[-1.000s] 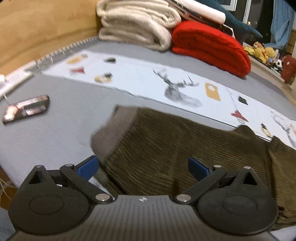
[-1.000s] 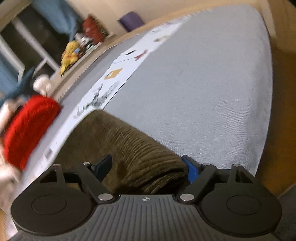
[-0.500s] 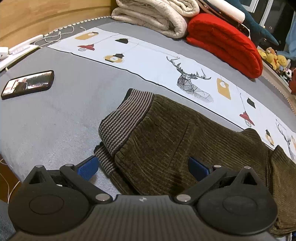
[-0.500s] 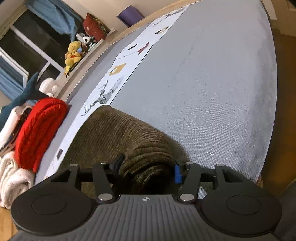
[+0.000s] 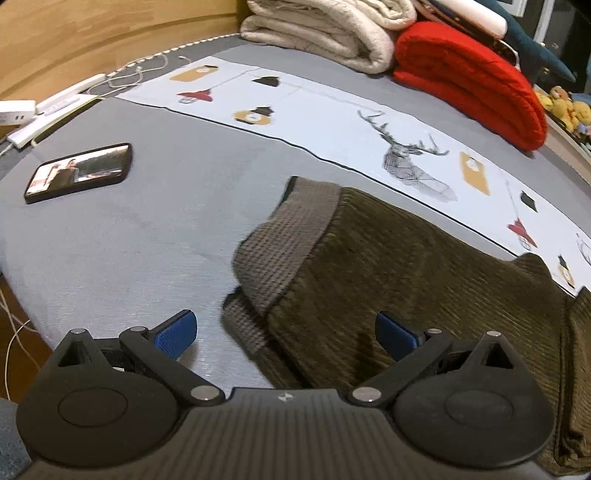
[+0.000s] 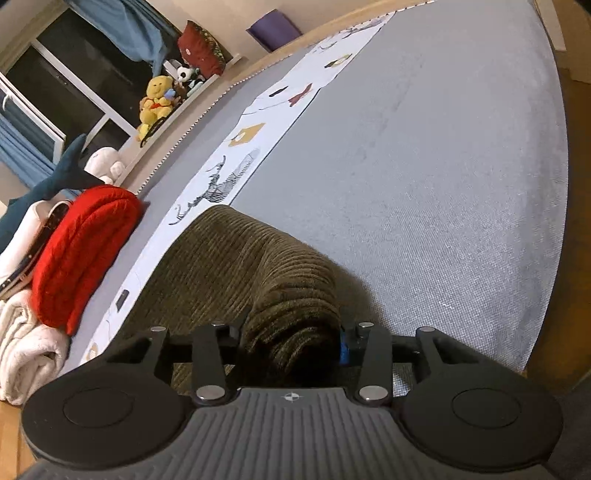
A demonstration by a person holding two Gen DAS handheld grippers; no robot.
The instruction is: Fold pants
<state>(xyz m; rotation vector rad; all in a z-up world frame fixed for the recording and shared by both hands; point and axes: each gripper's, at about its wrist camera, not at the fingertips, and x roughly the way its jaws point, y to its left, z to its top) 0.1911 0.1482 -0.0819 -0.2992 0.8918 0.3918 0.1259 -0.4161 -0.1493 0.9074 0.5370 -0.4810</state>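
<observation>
A wide bed in grey cloth fills the room here, with a white printed runner crossing it, deer and lantern motifs on it. At the head, a cream blanket folded beside a red blanket. A phone lies screen-up on the bed, and white cables trail along its edge. Wood panelling behind. Over on the right wrist view, a ledge with plush toys, a dark window, blue curtains, and a wooden floor past the bed's edge.
</observation>
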